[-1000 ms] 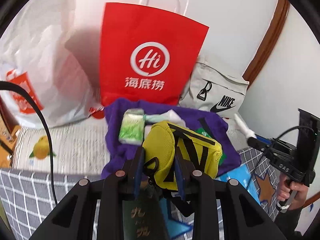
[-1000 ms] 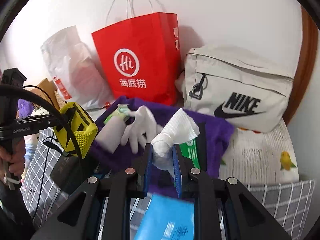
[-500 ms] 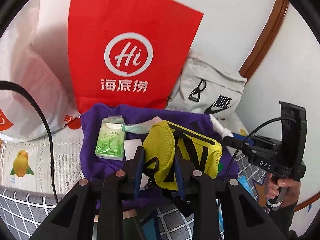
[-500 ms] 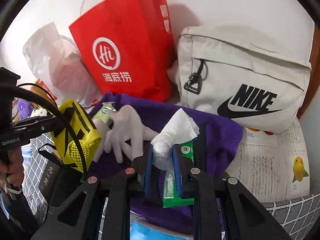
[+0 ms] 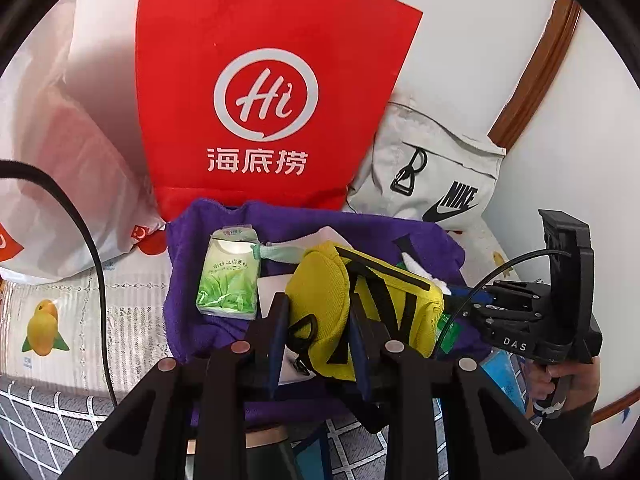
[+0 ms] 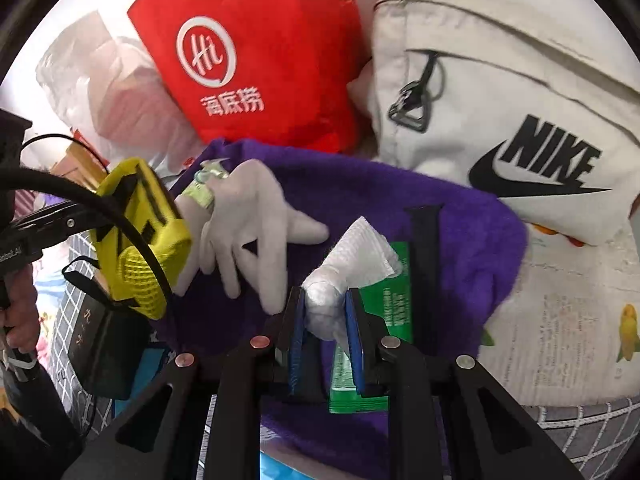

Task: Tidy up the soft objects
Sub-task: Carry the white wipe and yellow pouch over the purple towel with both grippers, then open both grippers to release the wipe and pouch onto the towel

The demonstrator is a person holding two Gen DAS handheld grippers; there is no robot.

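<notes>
Left gripper [image 5: 316, 340] clamped on a yellow pouch [image 5: 360, 304], right gripper [image 6: 326, 316] pinching a white tissue [image 6: 352, 264], both above the purple towel [image 6: 460, 216]; lower each gently before releasing.

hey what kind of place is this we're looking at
Probably a bedroom at home: a fruit-print sheet under a checked cover, with a red bag and a Nike bag leaning on the wall.

The left gripper [image 5: 316, 316] points steeply downward, its jaws clamped on a yellow pouch [image 5: 360, 304]. The right gripper [image 6: 326, 312] tilts down likewise, jaws pinched on a white tissue [image 6: 352, 260]. A hand [image 5: 560, 376] grips the right handle
</notes>
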